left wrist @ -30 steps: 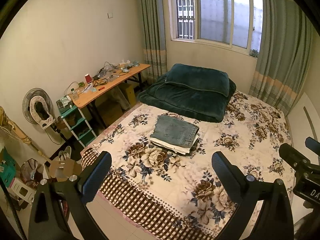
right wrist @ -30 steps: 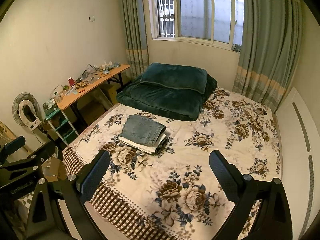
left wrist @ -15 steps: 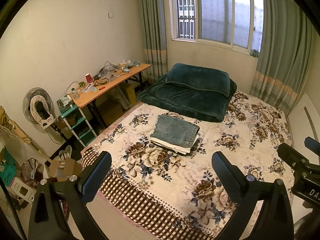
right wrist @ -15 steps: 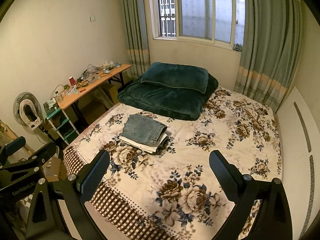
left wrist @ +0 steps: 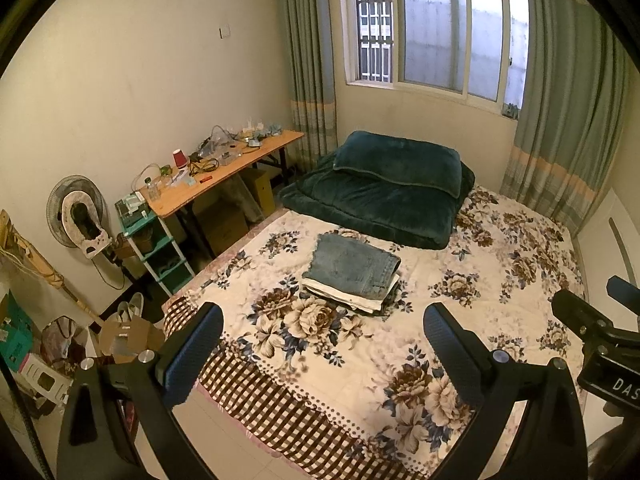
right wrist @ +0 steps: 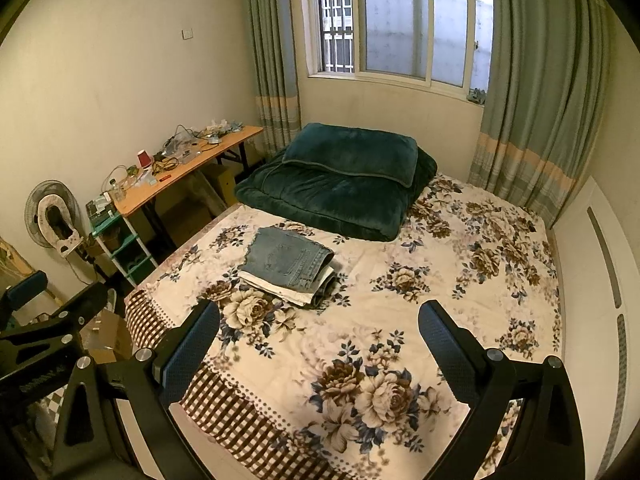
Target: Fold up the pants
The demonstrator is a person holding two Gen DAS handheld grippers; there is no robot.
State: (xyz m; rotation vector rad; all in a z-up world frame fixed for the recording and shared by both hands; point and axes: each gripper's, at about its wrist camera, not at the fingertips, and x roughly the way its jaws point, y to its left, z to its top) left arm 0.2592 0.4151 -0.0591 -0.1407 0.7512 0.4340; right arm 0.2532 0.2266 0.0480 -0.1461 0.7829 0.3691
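Folded blue jeans [left wrist: 354,266] lie on top of a small stack of folded clothes, with a white garment [left wrist: 344,292] under them, on the flowered bedspread [left wrist: 400,340]. The same stack shows in the right wrist view [right wrist: 290,262]. My left gripper [left wrist: 322,344] is open and empty, held high above the foot of the bed, well short of the stack. My right gripper [right wrist: 318,340] is open and empty at about the same height, to the right of the left one. The right gripper's body shows at the left view's right edge [left wrist: 600,340].
A dark green quilt and pillow [left wrist: 384,184] lie at the head of the bed below the window. A cluttered wooden desk [left wrist: 224,168], a green shelf [left wrist: 156,248], a fan [left wrist: 78,216] and boxes stand along the left wall. A white panel [right wrist: 592,280] borders the bed's right side.
Both grippers have drifted very slightly; the stack and the bed look the same. Both stay open.
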